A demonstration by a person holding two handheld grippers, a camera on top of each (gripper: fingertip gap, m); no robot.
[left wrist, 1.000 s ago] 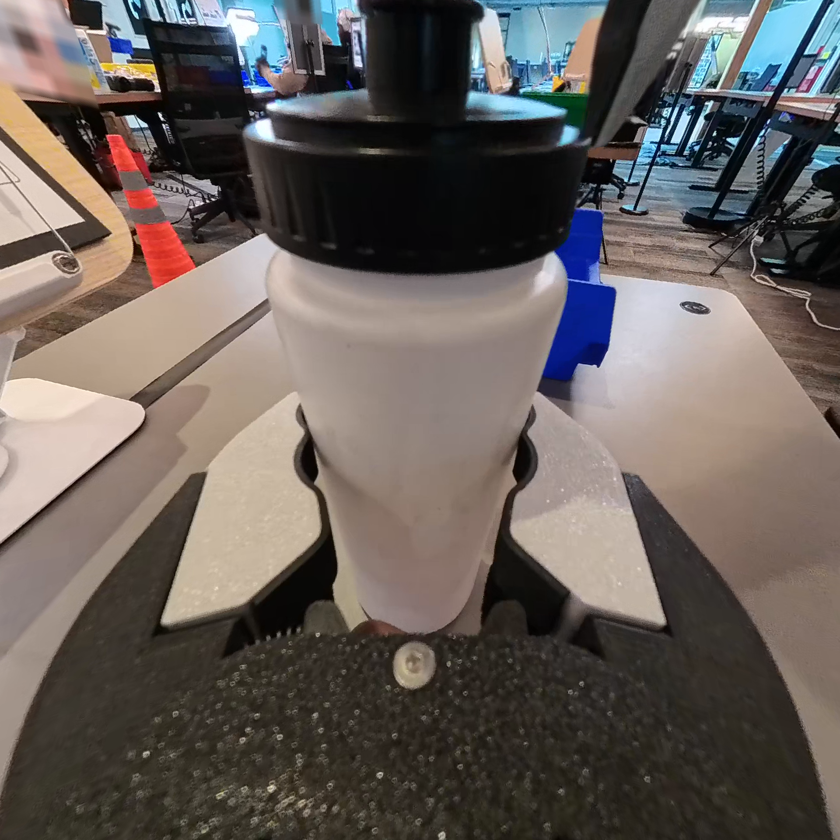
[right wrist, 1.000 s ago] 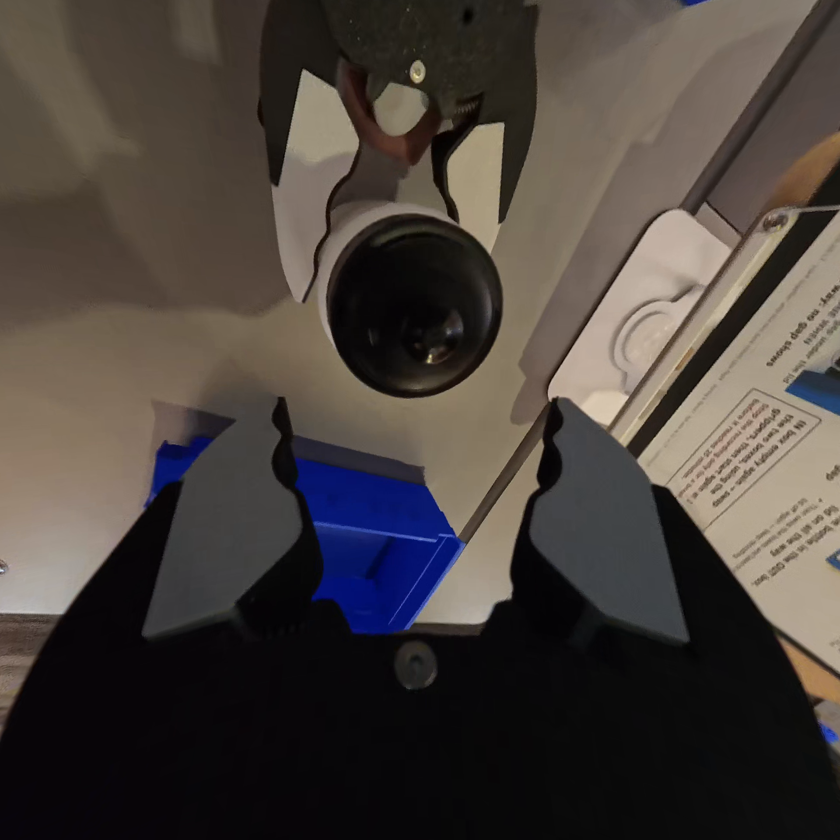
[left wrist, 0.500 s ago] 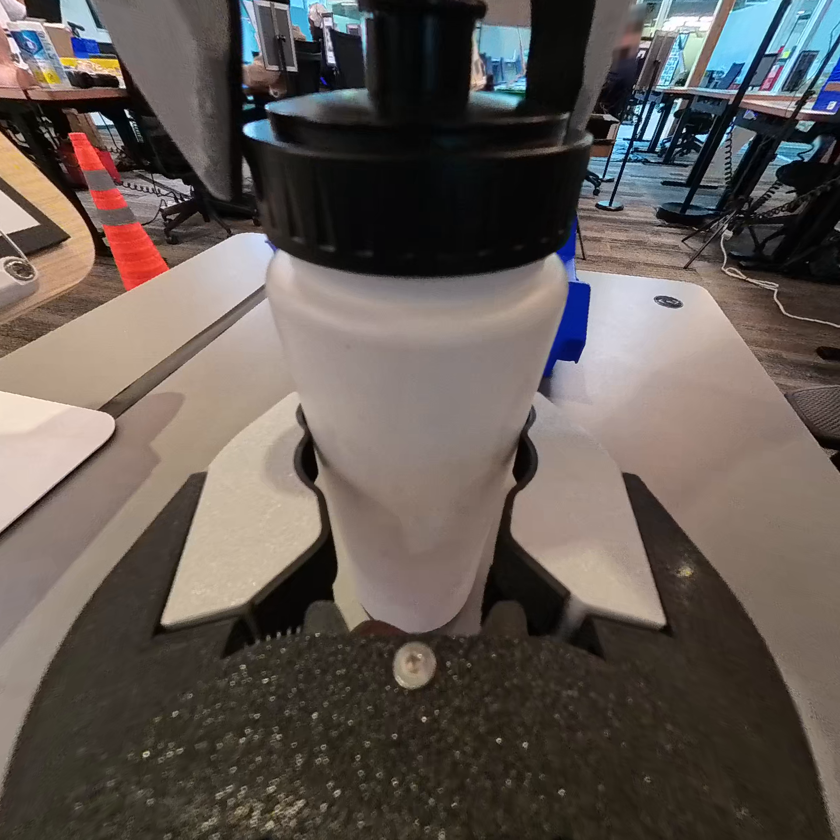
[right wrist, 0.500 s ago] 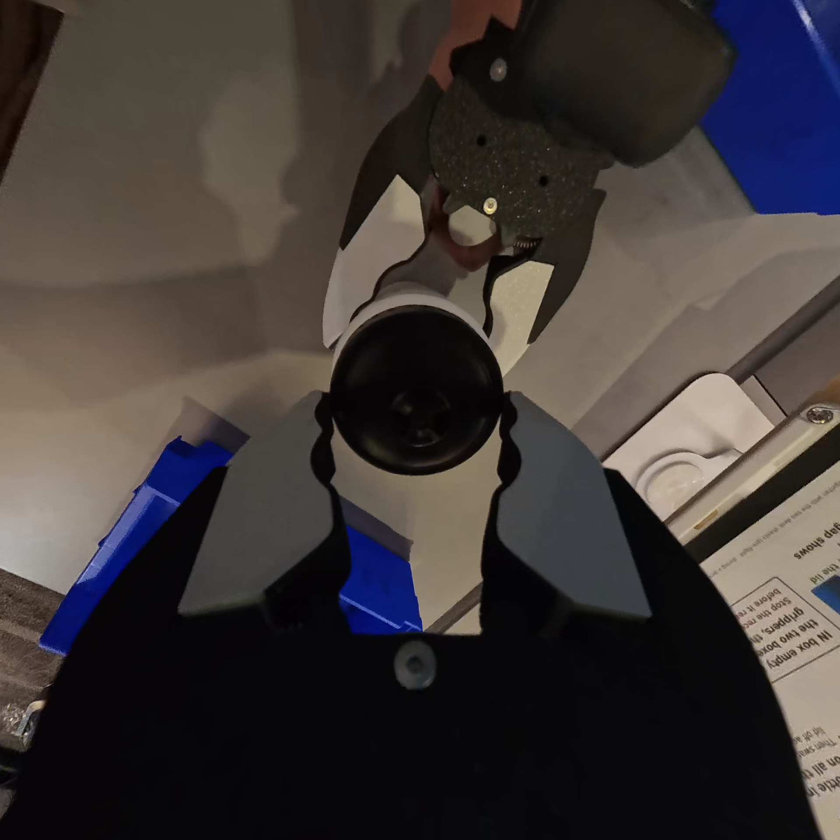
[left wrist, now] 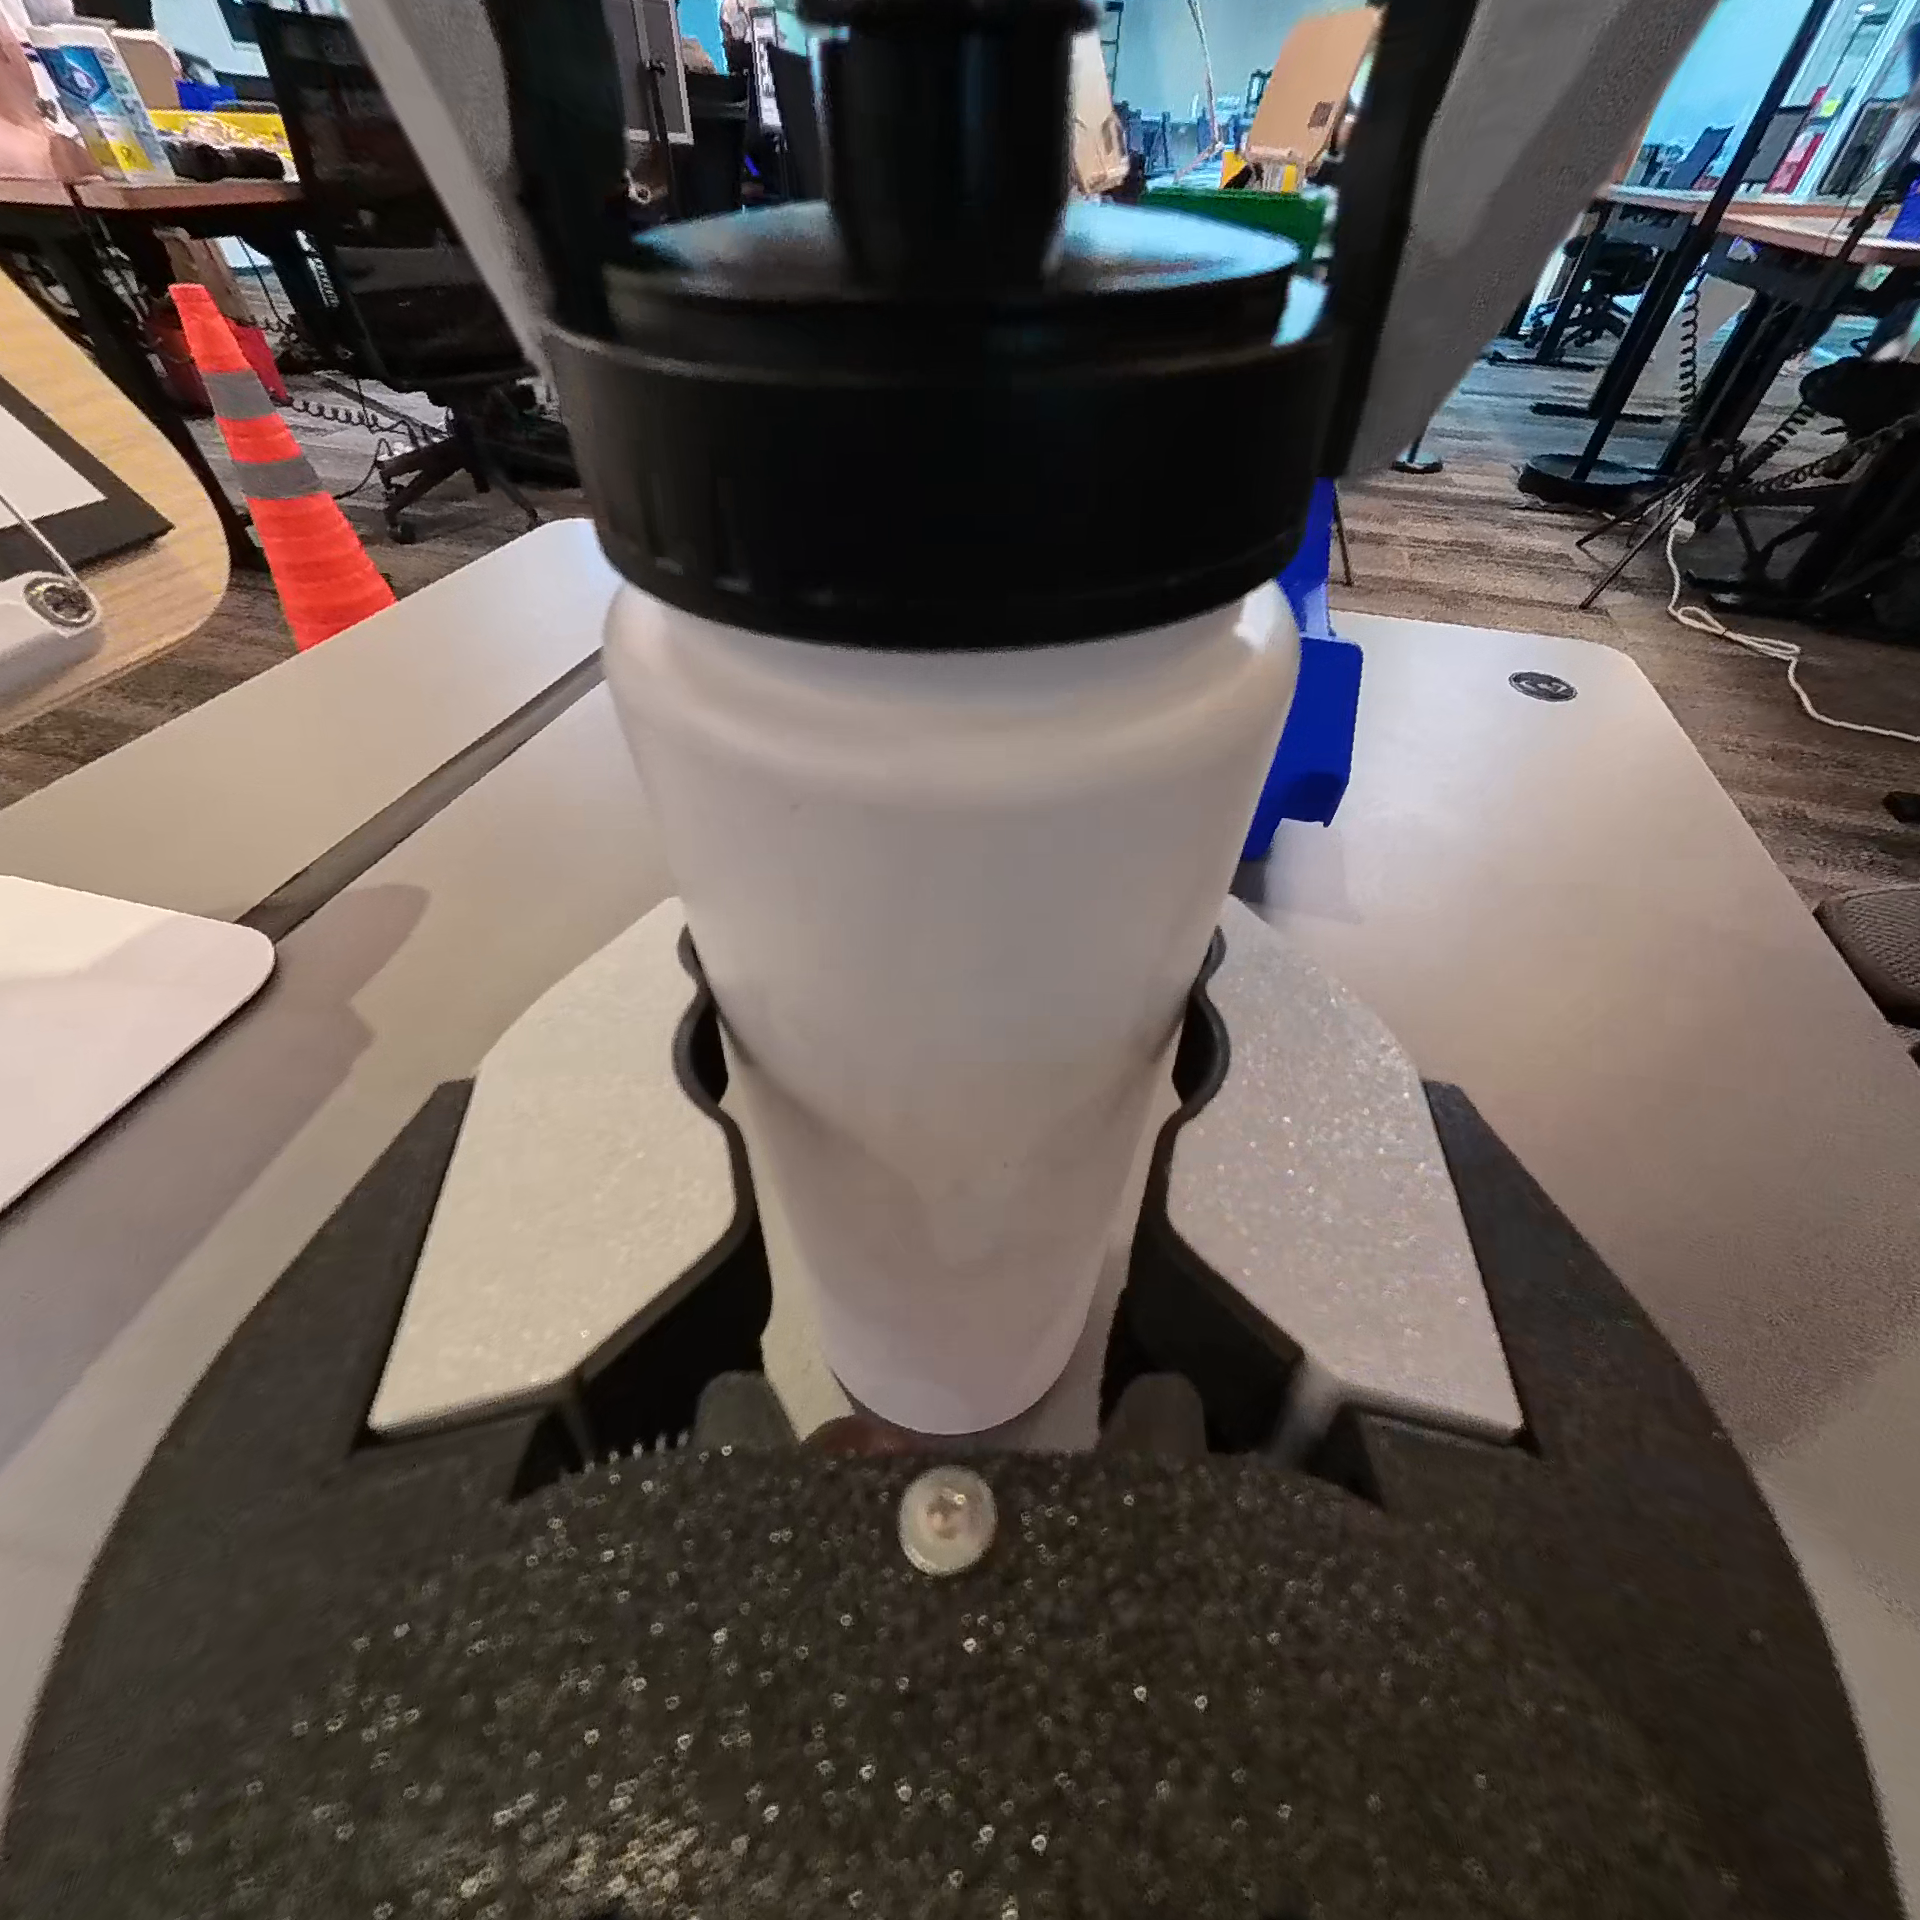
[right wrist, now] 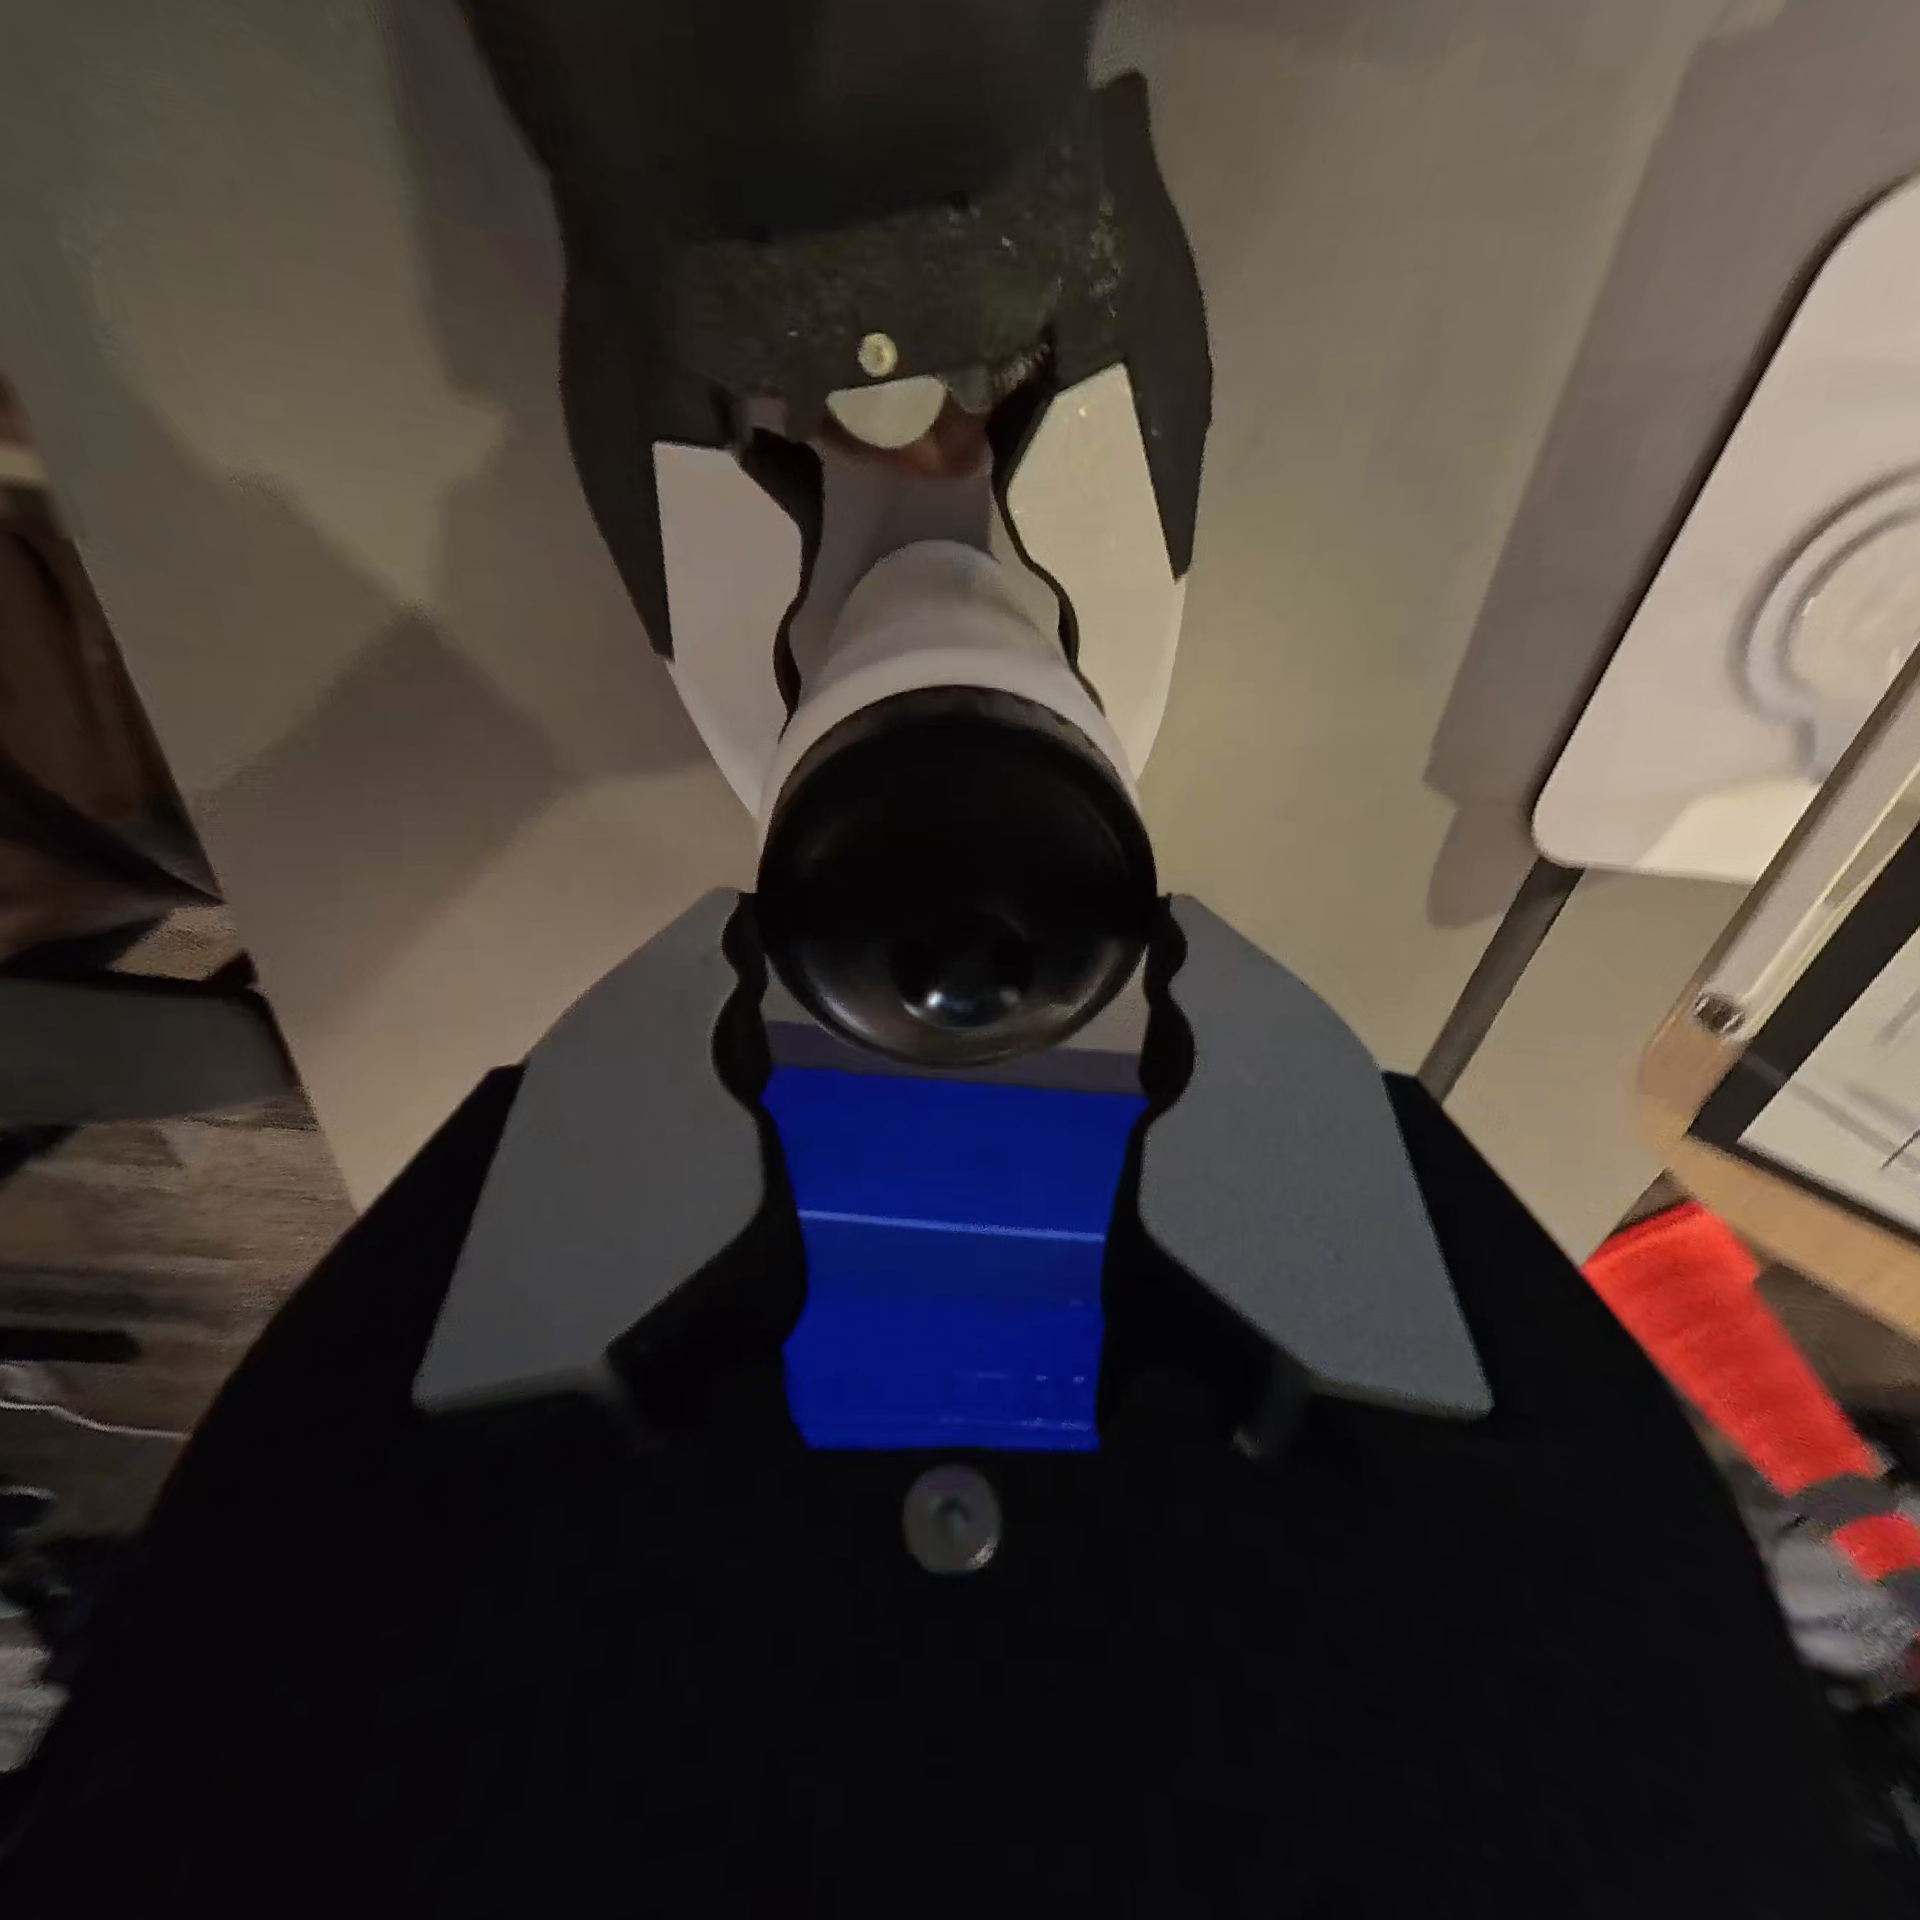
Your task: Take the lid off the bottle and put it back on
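— How do the left tongs (left wrist: 951, 1039) stand?
— Level, reaching forward; both pale fingers (left wrist: 582, 1164) press on the lower body of the white bottle (left wrist: 951, 883); it stands upright in their grasp.
— And the right tongs (right wrist: 951, 961)?
— They point straight down from above; their grey fingertips (right wrist: 644, 1039) clamp the black lid (right wrist: 951, 914) on either side.

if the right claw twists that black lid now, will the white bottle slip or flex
Probably some flex: the bottle looks like thin plastic. Its smooth taper may slip in the left claw. The lid has ribs, likely good grip.
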